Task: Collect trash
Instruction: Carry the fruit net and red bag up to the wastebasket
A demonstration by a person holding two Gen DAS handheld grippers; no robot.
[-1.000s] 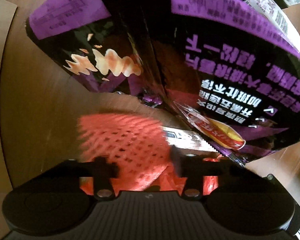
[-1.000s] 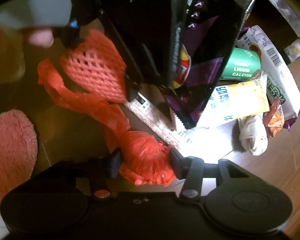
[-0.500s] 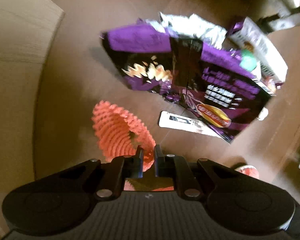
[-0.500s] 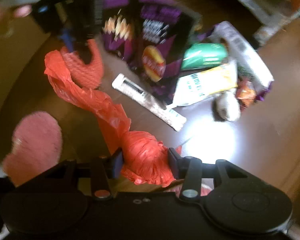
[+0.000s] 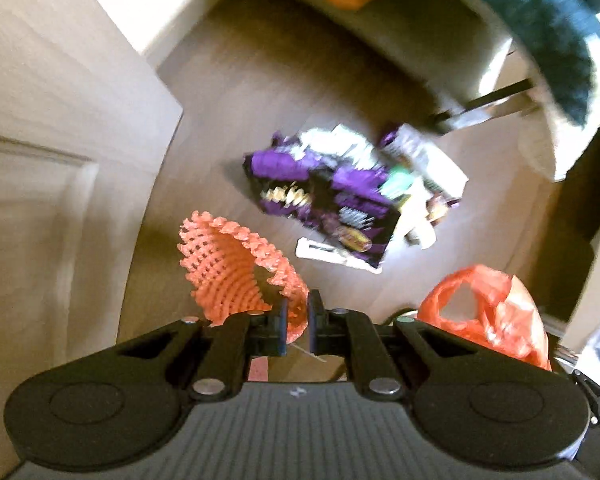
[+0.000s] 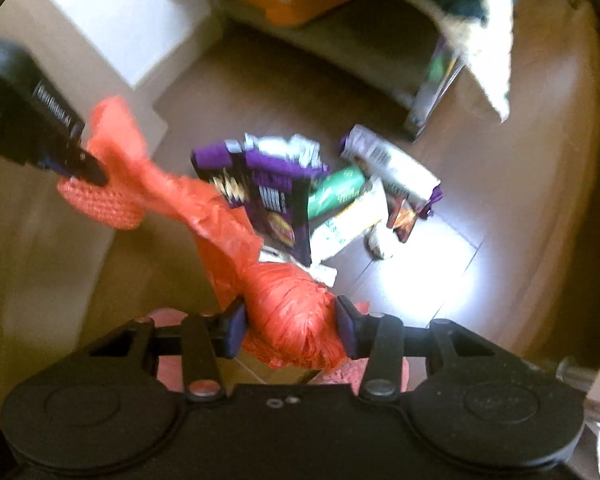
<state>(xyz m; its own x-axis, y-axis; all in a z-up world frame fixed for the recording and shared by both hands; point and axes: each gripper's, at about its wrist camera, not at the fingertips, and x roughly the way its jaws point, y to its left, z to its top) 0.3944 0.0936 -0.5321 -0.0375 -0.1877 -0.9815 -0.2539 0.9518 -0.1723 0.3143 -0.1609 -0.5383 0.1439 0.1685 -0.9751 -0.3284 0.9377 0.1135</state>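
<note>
Hanging from the left gripper (image 5: 297, 322) is an orange foam net sleeve (image 5: 232, 270), its rim pinched between jaws that are all but fully closed; the sleeve's open mouth faces up toward the camera and its body swings out to the left of the jaws. In the right wrist view the same gripper (image 6: 86, 166) shows at the far left, and the pinch there seems to take in the corner of the red plastic bag (image 6: 284, 312) as well as the net (motion blur keeps me from being certain). From that corner the bag runs as a twisted rope, its long axis slanting down and to the right, to a bunched knot of plastic squeezed between the pads of the right gripper (image 6: 290, 324), whose jaws stand roughly half open around it.

Beyond and well below both grippers, on the wooden floor (image 6: 480, 280), lies the remaining litter: a purple chip bag (image 6: 264, 196) with its long axis slanting from far left to near right, then a green tube (image 6: 336, 192), a pale wrapper (image 6: 352, 220) and a white packet (image 6: 392, 164) further right. My judgement is that the bag's mouth must be spread between the two grippers next, since it is now stretched shut along its length; the net sits at its left end, nearest the left hand.
</note>
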